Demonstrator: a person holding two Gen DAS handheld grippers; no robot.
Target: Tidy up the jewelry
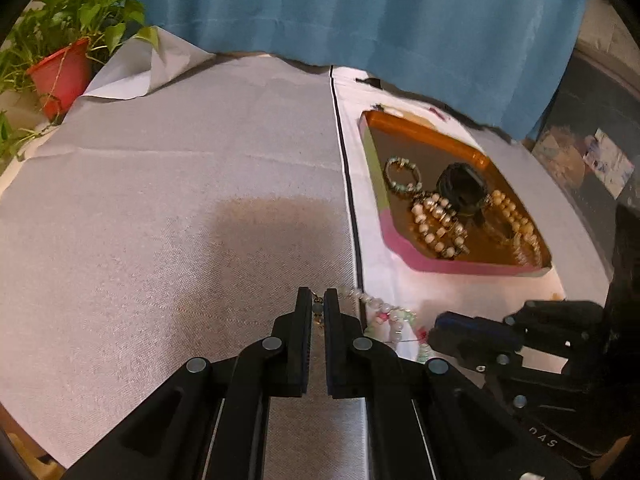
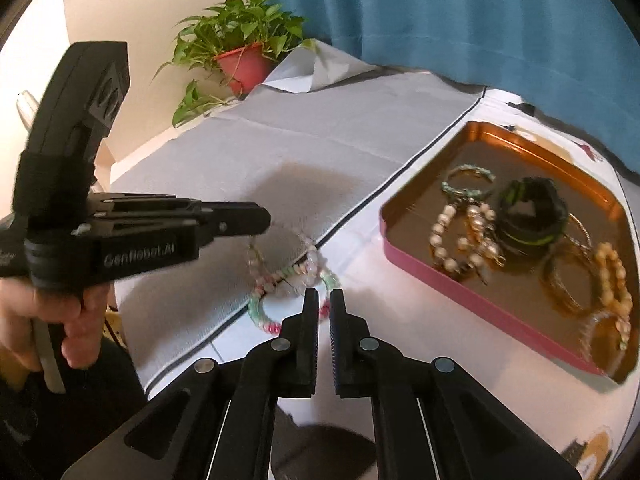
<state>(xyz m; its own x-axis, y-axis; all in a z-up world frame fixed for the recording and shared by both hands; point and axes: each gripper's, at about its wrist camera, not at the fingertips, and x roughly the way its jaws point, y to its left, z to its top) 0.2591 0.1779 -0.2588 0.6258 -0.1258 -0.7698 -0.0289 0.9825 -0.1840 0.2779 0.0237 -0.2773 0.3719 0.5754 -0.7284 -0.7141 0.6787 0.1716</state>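
Observation:
A pastel pink, white and green bead necklace (image 2: 294,280) lies in loops across the seam between the grey cloth and the white cloth. My left gripper (image 1: 318,304) is shut on one end of it, a small pendant bead (image 1: 318,309); the strand (image 1: 384,312) trails right. My right gripper (image 2: 324,304) is shut on a loop of the same necklace. The left gripper (image 2: 260,220) also shows in the right wrist view, above the beads. A copper tray with a pink rim (image 2: 472,280) holds several bracelets and a black band (image 2: 532,212).
A potted green plant in a red pot (image 2: 244,64) stands at the far left corner. A blue curtain (image 1: 360,12) hangs behind the table. The grey cloth (image 1: 160,200) covers the left half and the white cloth (image 2: 400,320) lies under the tray (image 1: 400,240).

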